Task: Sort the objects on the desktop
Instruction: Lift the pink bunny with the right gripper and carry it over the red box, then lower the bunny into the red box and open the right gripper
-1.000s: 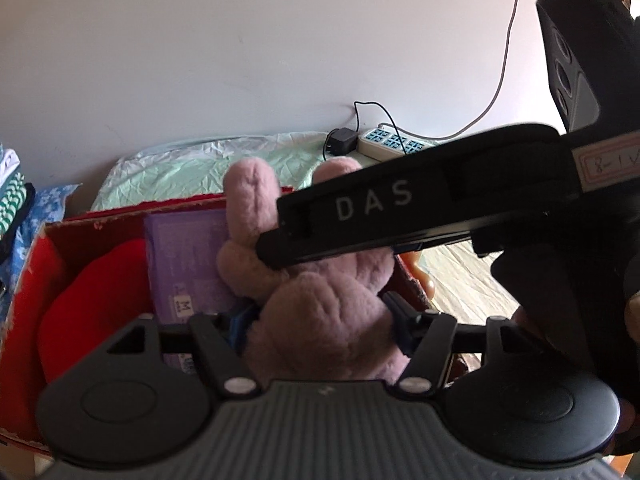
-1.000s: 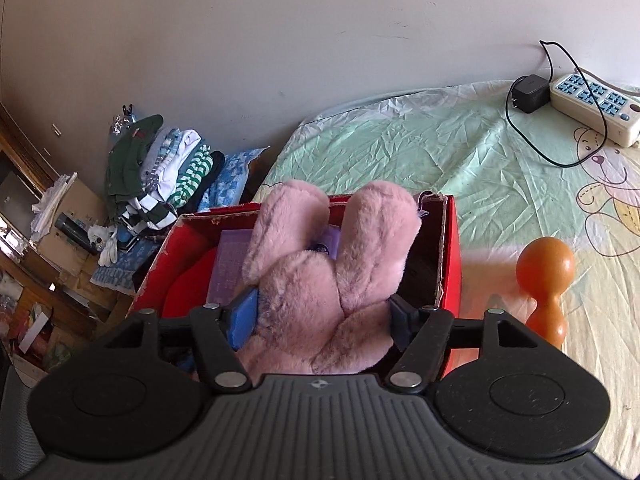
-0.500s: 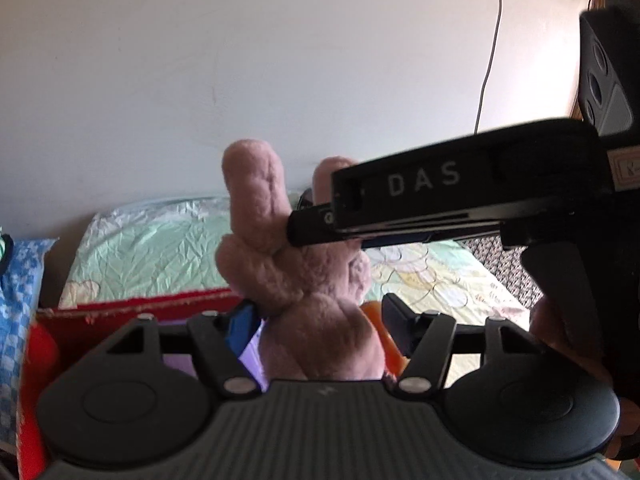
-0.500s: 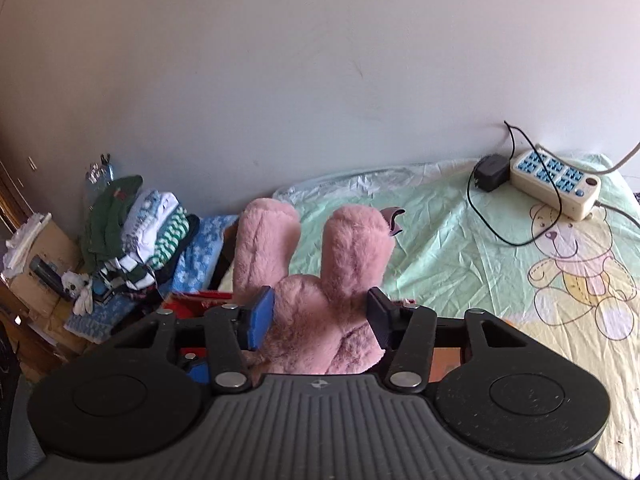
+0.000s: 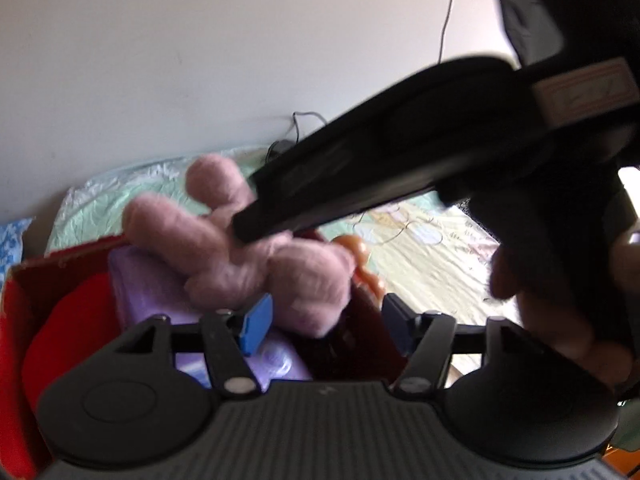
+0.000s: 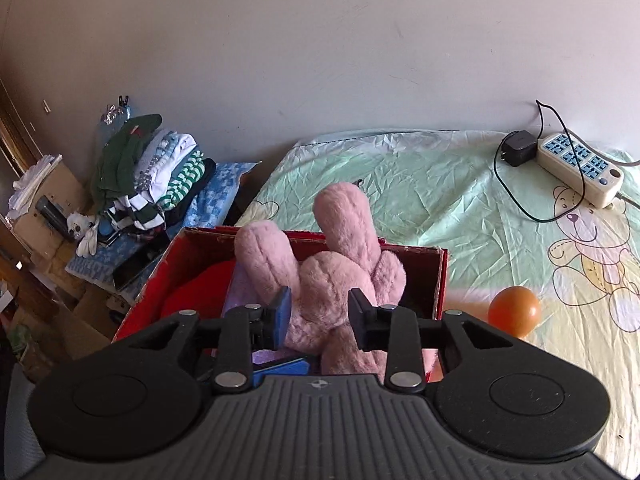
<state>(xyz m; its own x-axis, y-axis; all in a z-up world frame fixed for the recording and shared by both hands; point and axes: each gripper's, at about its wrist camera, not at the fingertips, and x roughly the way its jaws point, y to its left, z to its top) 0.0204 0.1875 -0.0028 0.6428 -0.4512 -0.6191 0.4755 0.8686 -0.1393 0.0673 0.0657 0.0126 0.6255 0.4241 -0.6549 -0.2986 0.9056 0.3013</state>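
A pink plush rabbit (image 6: 340, 280) hangs over the red box (image 6: 440, 276), ears up. My right gripper (image 6: 318, 312) is shut on the rabbit's body. In the left wrist view the rabbit (image 5: 248, 264) sits tilted over the box (image 5: 16, 284), and my left gripper (image 5: 324, 320) is open, its blue pad beside the plush and its right finger clear of it. The right gripper's black body (image 5: 400, 160) crosses that view. Inside the box lie a red cloth (image 5: 68, 328) and a purple pack (image 5: 152, 296).
An orange dumbbell-shaped toy (image 6: 514, 312) stands on the green sheet right of the box. A power strip (image 6: 580, 168) with a charger (image 6: 518, 154) lies at the back right. A pile of folded clothes (image 6: 148, 176) and clutter sit to the left.
The rabbit was lifted high and is now lowered back over the box. My left gripper has opened and let go of it. The right gripper still holds it.
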